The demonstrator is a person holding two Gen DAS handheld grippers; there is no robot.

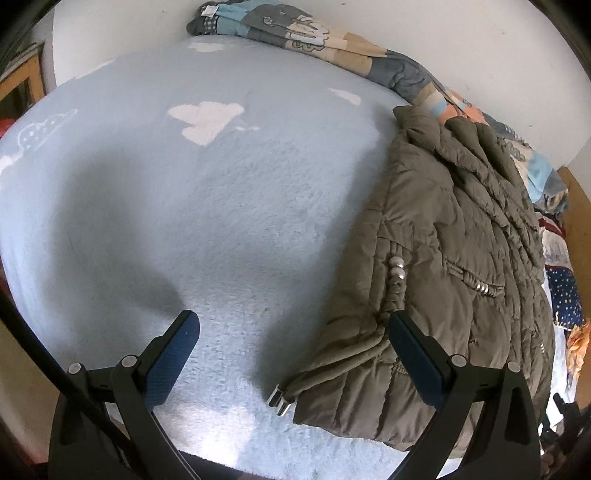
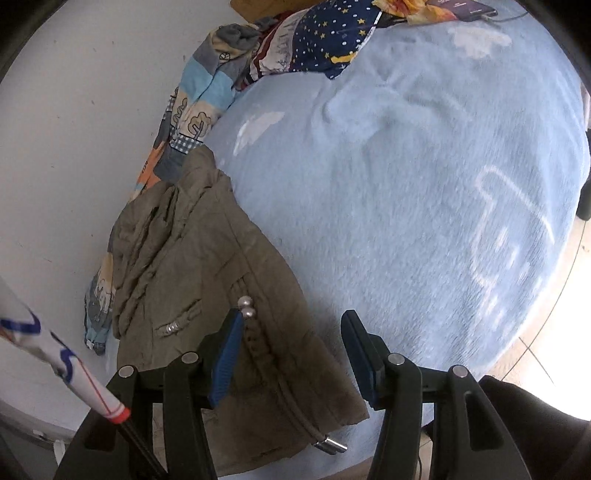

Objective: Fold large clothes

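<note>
An olive quilted jacket (image 1: 443,258) lies folded on a light blue fleece blanket (image 1: 184,203) that covers a bed. My left gripper (image 1: 291,323) hangs open above the jacket's left edge, its right finger over the fabric and its left finger over bare blanket. The jacket's drawstring ends (image 1: 280,398) stick out at the near corner. In the right wrist view the jacket (image 2: 207,266) lies at the lower left by the wall. My right gripper (image 2: 293,323) is open over its right edge, with nothing pressed between the pads.
A patchwork quilt (image 1: 295,33) is bunched along the white wall behind the jacket. A dark blue starred cloth (image 2: 332,33) and a phone (image 2: 461,7) lie at the bed's far end. A white rod with a red tip (image 2: 62,354) crosses the lower left. Tiled floor (image 2: 535,354) shows at the right.
</note>
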